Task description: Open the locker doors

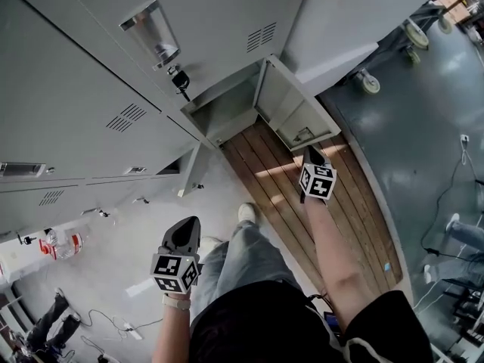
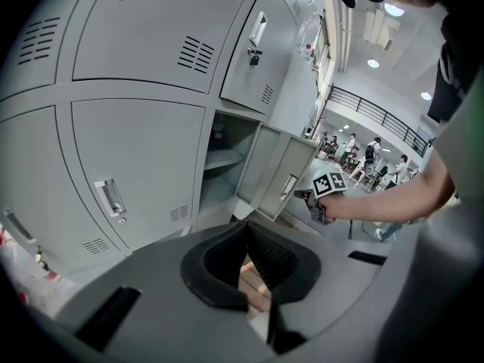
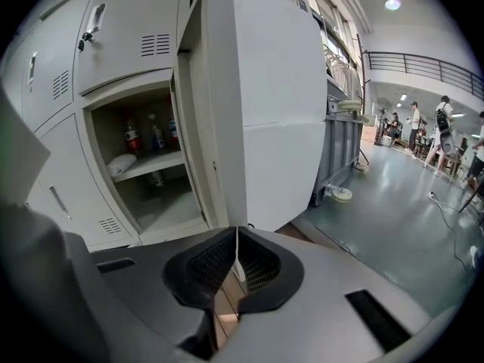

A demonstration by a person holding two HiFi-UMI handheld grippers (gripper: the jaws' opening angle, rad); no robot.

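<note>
Right tool [image 3: 237,239] clamped on bottom edge of open grey metal locker door [image 3: 265,104], frame centre. Only the right gripper view shows small red-labelled bottles [image 3: 133,136] inside, left of centre. Left tool [image 2: 246,227] closed, empty.

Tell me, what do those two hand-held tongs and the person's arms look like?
Each is a dark grey plastic body narrowing to black tongs with mesh-textured pads: left tongs, right tongs. Each carries a white cube of black square markers, the left cube and right cube. No cables show. The person wears a black short-sleeved top and a pale wristband.
</note>
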